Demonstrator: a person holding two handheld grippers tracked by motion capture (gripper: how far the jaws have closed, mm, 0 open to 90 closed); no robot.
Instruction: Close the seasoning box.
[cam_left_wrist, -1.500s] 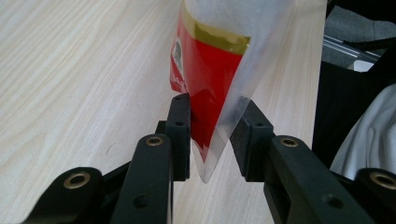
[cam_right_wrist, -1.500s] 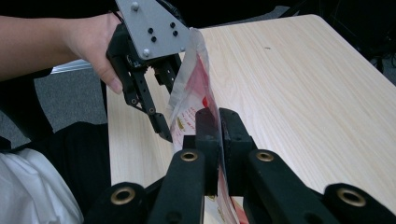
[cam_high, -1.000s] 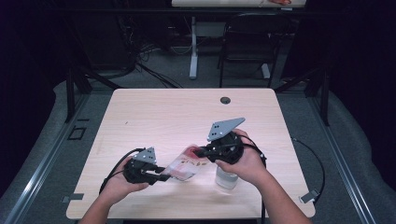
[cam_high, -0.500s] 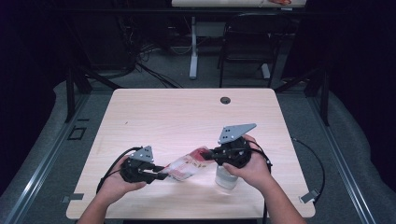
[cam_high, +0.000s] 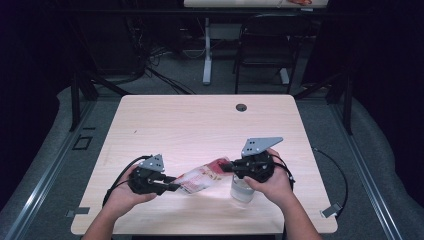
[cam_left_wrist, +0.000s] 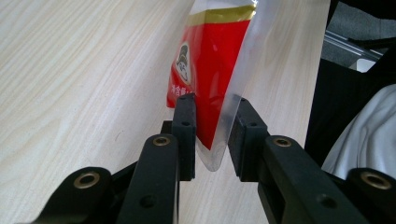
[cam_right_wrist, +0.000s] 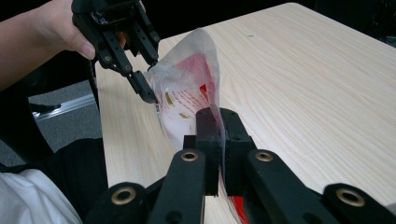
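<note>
My right gripper (cam_right_wrist: 218, 140) pinches the red-printed pouch (cam_high: 202, 177); my left gripper (cam_left_wrist: 212, 128), jaws just closing around its corner, has yet to clamp.

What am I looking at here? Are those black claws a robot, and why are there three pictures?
No robot: a person holds a hand-held clamp in each hand. The high view looks down on the wooden table; the other two come from cameras riding on each clamp, looking along its black jaws. The left tool and the right tool share a red-and-clear plastic pouch, lifted between them. The right tool is shut on one edge. The left tool's jaws have just been closing around the opposite corner, with a gap visible on one side. A clear cup stands under the right hand.
</note>
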